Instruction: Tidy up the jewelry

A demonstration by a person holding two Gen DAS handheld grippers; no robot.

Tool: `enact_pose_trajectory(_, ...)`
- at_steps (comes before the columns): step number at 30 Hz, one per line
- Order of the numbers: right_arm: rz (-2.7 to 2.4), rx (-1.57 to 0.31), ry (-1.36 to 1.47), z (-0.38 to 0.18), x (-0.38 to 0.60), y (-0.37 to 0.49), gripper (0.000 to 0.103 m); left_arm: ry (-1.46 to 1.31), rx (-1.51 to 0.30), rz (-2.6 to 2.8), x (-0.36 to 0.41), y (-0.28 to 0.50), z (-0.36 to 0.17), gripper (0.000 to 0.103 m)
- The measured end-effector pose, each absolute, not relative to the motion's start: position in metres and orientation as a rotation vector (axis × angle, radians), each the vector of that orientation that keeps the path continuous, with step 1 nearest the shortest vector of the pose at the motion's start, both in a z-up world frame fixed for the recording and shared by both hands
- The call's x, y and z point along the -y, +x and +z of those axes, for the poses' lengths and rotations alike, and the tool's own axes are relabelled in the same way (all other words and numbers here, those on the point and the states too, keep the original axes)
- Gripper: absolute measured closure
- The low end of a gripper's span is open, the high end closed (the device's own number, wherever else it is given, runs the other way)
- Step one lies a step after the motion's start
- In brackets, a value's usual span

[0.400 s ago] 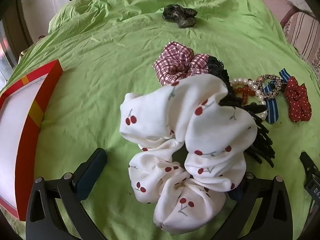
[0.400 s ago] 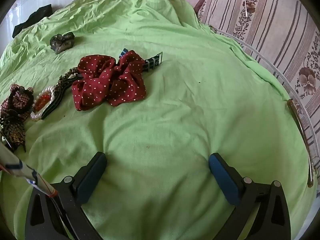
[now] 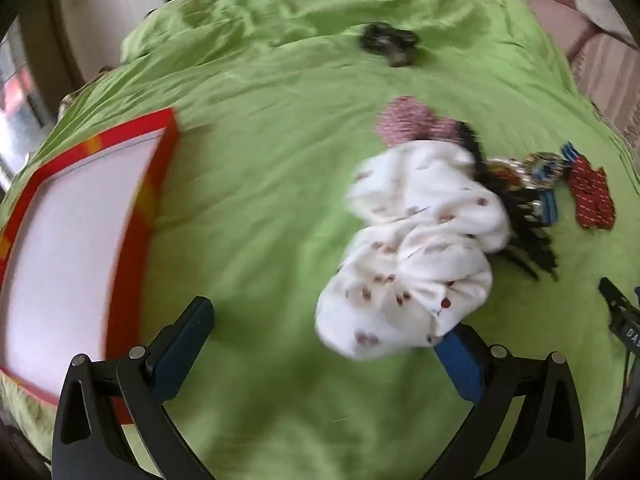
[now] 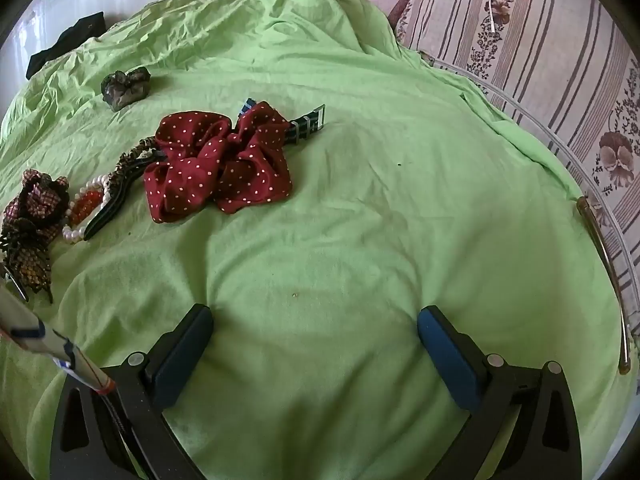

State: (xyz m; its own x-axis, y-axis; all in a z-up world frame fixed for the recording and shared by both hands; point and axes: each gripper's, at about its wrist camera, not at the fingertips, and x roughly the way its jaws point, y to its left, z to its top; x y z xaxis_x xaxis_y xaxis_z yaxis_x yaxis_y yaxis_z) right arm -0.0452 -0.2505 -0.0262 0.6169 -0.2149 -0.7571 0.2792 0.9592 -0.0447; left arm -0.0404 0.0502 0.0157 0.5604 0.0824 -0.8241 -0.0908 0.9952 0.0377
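Observation:
In the blurred left wrist view, my left gripper [image 3: 326, 328] is open. A white cherry-print scrunchie [image 3: 420, 248] lies on the green cloth at its right fingertip. A red-rimmed white tray [image 3: 72, 216] lies at the left. Behind the scrunchie sit a plaid scrunchie [image 3: 412, 120], a black claw clip [image 3: 520, 228], pearl beads and a red dotted scrunchie [image 3: 592, 196]. My right gripper [image 4: 316, 332] is open and empty over bare green cloth. The red dotted scrunchie [image 4: 220, 168] lies ahead of it to the left, with beads [image 4: 86, 204] and the plaid scrunchie [image 4: 38, 200] farther left.
A dark crumpled hair piece [image 4: 126, 86] lies far back on the green cloth [image 4: 360, 220], also in the left wrist view [image 3: 390, 42]. A striped floral sofa [image 4: 540, 60] and a metal rail [image 4: 604, 248] border the right edge. A black cloth [image 4: 66, 46] lies at the far back.
The left gripper has swung left: the tray is now larger in view and the cherry scrunchie has shifted from between the fingers to the right fingertip. The right gripper has not moved.

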Motion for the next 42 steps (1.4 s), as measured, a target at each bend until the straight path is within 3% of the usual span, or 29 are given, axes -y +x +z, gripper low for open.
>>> enact_pose_trajectory(14, -0.281, -0.857, 0.084, -0.026, 0.251, -0.046, 0.0, -0.024, -0.967, 0.162, -0.088, -0.08, 0.025, 0.001)
enact_pose_trajectory(26, -0.273, -0.861, 0.083, -0.022, 0.249, -0.051, 0.0, -0.123, -0.928, 0.136, -0.075, -0.124, 0.072, 0.001)
enact_pose_trajectory(42, -0.218, -0.782, 0.071, 0.019, 0.22, -0.135, 0.0, -0.041, -0.907, 0.063, -0.034, -0.156, 0.085, 0.001)
